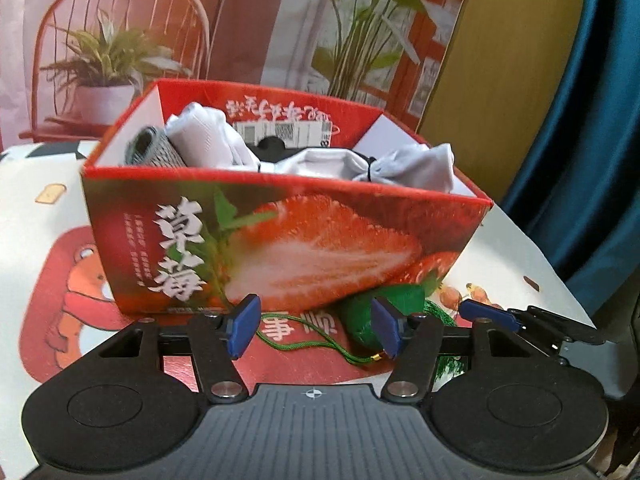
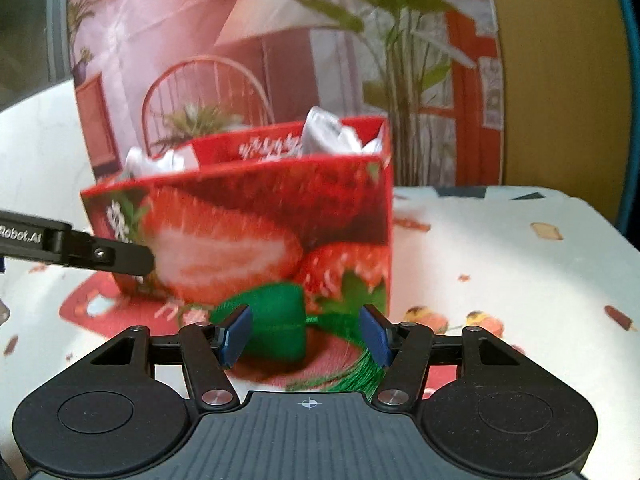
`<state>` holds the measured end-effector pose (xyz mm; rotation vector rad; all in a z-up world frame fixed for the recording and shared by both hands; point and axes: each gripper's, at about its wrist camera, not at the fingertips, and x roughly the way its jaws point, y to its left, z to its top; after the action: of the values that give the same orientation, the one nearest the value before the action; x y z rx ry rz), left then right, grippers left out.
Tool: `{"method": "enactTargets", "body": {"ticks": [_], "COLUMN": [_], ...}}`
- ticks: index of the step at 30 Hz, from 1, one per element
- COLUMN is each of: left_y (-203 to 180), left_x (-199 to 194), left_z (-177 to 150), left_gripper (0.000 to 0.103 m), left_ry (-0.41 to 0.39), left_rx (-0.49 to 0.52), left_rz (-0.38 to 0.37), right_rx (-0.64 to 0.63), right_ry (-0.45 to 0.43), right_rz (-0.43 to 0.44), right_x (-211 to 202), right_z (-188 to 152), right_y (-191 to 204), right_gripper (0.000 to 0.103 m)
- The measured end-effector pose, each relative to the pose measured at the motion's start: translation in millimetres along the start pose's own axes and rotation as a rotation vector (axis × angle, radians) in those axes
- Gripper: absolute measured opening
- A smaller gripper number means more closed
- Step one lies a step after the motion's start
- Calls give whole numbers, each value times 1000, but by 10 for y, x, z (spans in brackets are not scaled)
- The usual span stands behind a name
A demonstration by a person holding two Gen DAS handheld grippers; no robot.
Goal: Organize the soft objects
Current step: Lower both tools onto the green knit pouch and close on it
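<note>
Left wrist view, left to right. A printed backdrop [image 1: 168, 20] with a red chair and potted plants stands behind the desk [image 1: 520, 248], which carries a white cloth with a cartoon bear print [image 1: 76, 272]. An open red strawberry box [image 1: 280, 248] sits mid-frame. Inside it, from the left: a grey knitted roll [image 1: 154, 148], a white folded cloth [image 1: 208, 136], a dark item [image 1: 272, 146] only partly visible, and a white bundle tied with a dark band [image 1: 400, 164].

The left tongs [image 1: 316, 330] hover low before the box front, pads spread, nothing pinched. A green cord with a gold bead [image 1: 320, 346] lies on the cloth between the pads. The green pouch [image 1: 384, 308] lies at the foot of the box, touching its lower right corner; the right pad overlaps it in the picture, contact cannot be told. Farther right, a blue pad of the right tongs [image 1: 486, 316] enters.

Right wrist view, blurred. The black arm of the left tongs [image 2: 80, 250] reaches in from the left. The right tongs [image 2: 306, 338] are spread; the green pouch [image 2: 276, 320] sits between the pads, unpinched, with its green tassel [image 2: 352, 372] trailing towards the right pad.
</note>
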<state>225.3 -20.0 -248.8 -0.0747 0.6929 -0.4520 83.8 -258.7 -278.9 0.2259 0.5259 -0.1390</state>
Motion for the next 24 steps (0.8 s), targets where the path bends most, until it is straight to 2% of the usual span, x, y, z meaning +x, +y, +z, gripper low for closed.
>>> {"method": "enactTargets", "body": {"ticks": [6, 17, 20, 24], "left_y": [-37, -145, -117, -113], "left_x": [198, 546, 621, 656], "left_z": [28, 57, 65, 55], "left_gripper": [63, 62, 55, 54], "left_ry": [33, 93, 109, 114], "left_rx": [-30, -47, -64, -61], "left_rz": [-32, -151, -172, -187], "right_rx": [-18, -90, -135, -194], "right_ry": [13, 62, 66, 75], "right_rz": [5, 63, 87, 113], "right_x": [90, 219, 252, 302], "right_z": [-31, 25, 58, 48], "right_y": [-1, 86, 160, 279], "right_gripper": [55, 54, 54, 52]}}
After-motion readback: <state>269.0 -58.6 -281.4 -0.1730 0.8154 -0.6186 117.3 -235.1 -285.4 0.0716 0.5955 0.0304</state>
